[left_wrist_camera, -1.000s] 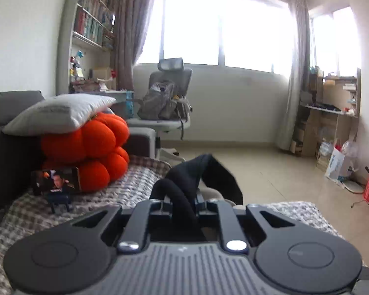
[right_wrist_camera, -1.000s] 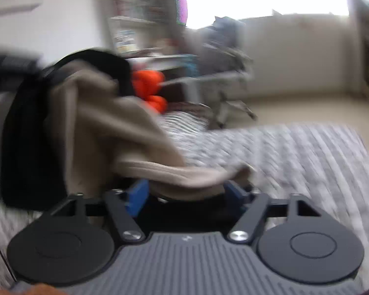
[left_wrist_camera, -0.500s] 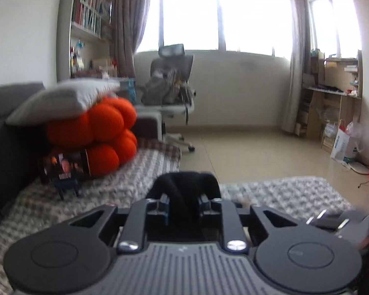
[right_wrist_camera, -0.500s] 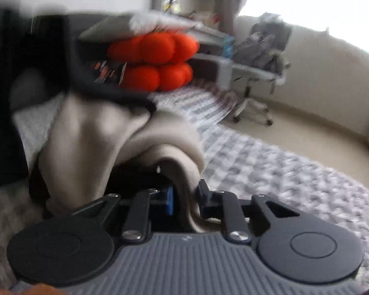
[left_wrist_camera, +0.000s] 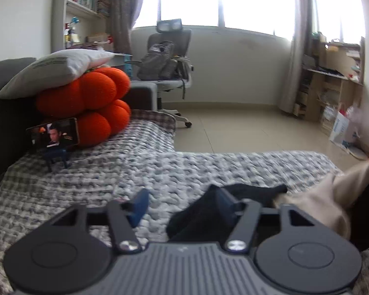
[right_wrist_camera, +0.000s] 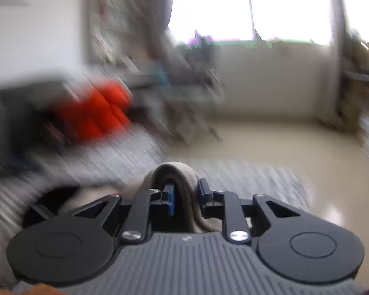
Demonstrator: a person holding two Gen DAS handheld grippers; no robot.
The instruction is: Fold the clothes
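While its jaws are opening, left gripper [left_wrist_camera: 182, 206] stands released over the grey blanket [left_wrist_camera: 135, 172], black cloth [left_wrist_camera: 199, 216] draped at the 3 o'clock finger. Right view, blurred: right gripper [right_wrist_camera: 185, 194], jaws opening, pinches the beige fold [right_wrist_camera: 184, 172] at centre.

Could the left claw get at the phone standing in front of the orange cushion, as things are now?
Probably yes. The left claw is opening, with only a fold of the black garment against one finger. Bare blanket lies between it and the phone, which stands ahead to the left.
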